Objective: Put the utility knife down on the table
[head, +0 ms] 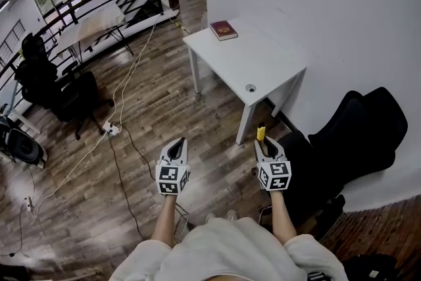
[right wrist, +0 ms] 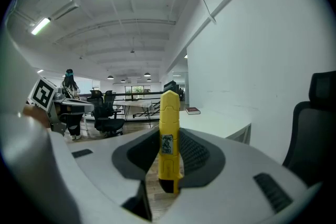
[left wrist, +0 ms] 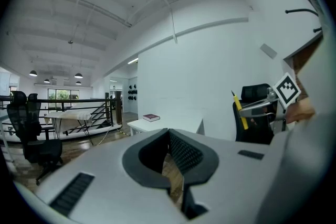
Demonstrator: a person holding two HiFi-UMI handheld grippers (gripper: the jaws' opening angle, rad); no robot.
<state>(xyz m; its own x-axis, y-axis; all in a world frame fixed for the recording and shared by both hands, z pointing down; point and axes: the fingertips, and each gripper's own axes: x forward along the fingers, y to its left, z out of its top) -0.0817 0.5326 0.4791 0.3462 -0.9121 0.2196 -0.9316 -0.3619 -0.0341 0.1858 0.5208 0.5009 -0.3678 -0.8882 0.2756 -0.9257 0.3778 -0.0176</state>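
Note:
A yellow utility knife [head: 260, 133] stands upright between the jaws of my right gripper [head: 266, 145], which is shut on it. In the right gripper view the knife [right wrist: 169, 139] rises above the pads [right wrist: 195, 152], its tip pointing up. The knife is held in the air in front of the near corner of the white table [head: 263, 62], not over its top. My left gripper [head: 176, 145] hangs level beside it to the left, its jaws together with nothing between them [left wrist: 169, 135]. The left gripper view shows the knife [left wrist: 240, 110] and the table [left wrist: 173, 124] ahead.
A red book [head: 223, 29] lies at the table's far end, and a round cable hole [head: 250, 87] sits near its front edge. A black office chair [head: 355, 135] stands close on the right by the white wall. Cables [head: 125, 108] run over the wooden floor; more chairs [head: 52, 82] stand at left.

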